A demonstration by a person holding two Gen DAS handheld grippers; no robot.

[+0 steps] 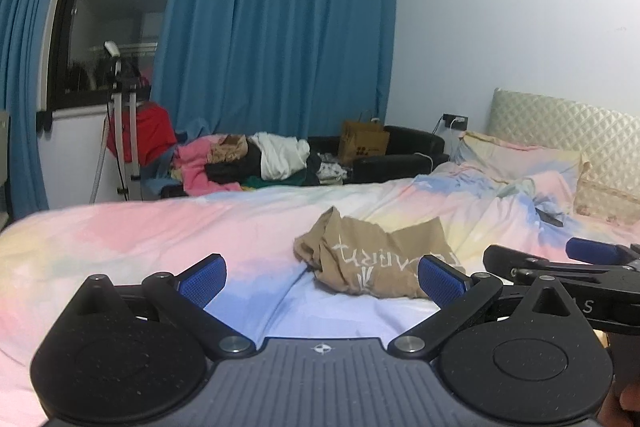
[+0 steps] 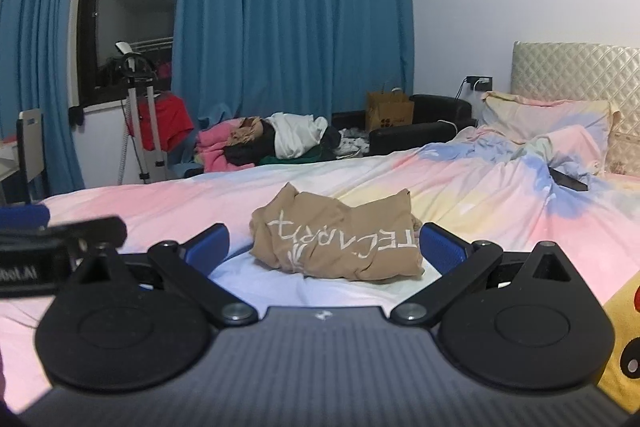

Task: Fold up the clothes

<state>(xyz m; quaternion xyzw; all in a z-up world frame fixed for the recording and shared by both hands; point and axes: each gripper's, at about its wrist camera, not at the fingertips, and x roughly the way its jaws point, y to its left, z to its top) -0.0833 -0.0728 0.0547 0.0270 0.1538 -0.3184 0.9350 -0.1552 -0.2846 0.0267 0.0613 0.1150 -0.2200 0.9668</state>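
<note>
On the bed (image 2: 120, 203), the crumpled tan shirt (image 2: 336, 243) lay ungrasped, both grippers' jaws spread wide, left gripper (image 1: 322, 277) and right gripper (image 2: 325, 253) hovering near; next probably pinching an edge to spread it.

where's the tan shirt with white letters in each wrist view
Left wrist: the tan shirt lies crumpled on the bed, right of centre, near the right blue finger.
Right wrist: the tan shirt lies at centre, between the two fingers.
Shared landmark: the brown paper bag against the curtain.
</note>
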